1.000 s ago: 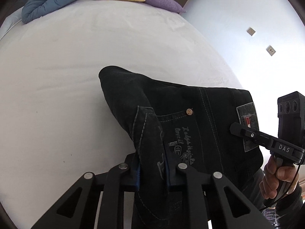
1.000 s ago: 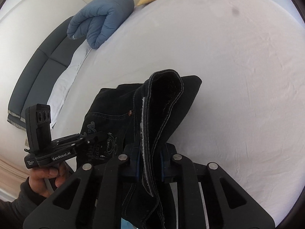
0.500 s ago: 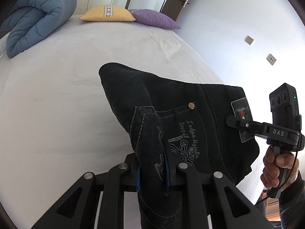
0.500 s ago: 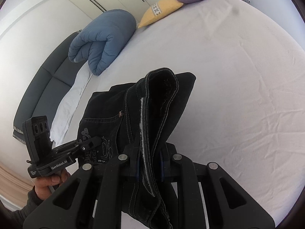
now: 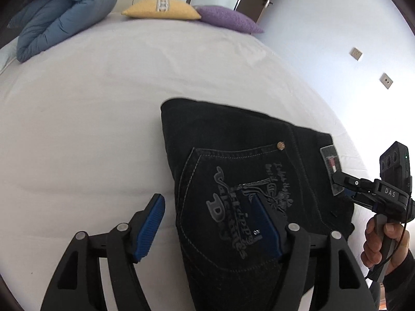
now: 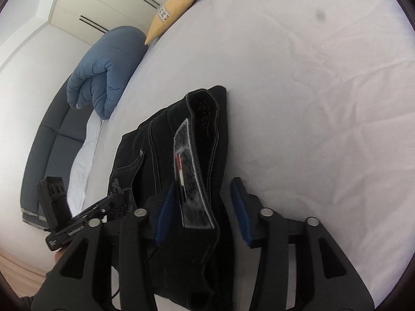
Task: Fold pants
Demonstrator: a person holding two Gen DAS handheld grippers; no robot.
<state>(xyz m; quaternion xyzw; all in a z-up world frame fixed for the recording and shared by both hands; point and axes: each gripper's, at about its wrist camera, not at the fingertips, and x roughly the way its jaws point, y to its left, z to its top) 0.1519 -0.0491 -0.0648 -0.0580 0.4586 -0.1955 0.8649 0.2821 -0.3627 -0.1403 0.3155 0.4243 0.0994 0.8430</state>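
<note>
Both sets of jaws have just been opening, and neither presses on the cloth now. On my left gripper [image 5: 207,223] the blue pads [image 5: 150,229] stand wide: one is clear over the bed sheet [image 5: 90,129], the other lies over the back pocket of the black jeans [image 5: 233,160], so the folded edge sits between them, loose. My right gripper [image 6: 205,204] is parted about halfway, and the waistband with its grey leather patch [image 6: 189,178] stands up between its pads, touched by neither as far as I can tell.

I see the jeans lying folded on the white sheet near the foot of the bed, back pocket up, with pale embroidered lettering [image 5: 233,215] and a copper rivet [image 5: 280,145] at the pocket corner. From the left wrist view the right gripper shows at the far side of the waistband, held by a hand [image 5: 384,243] in a dark sleeve.

Well apart from the jeans, at the head of the bed, a rolled blue duvet [image 5: 62,10] lies beside a yellow cushion [image 5: 160,9] and a purple cushion [image 5: 228,20]. Two wall sockets [image 5: 355,53] show on the wall to the right
</note>
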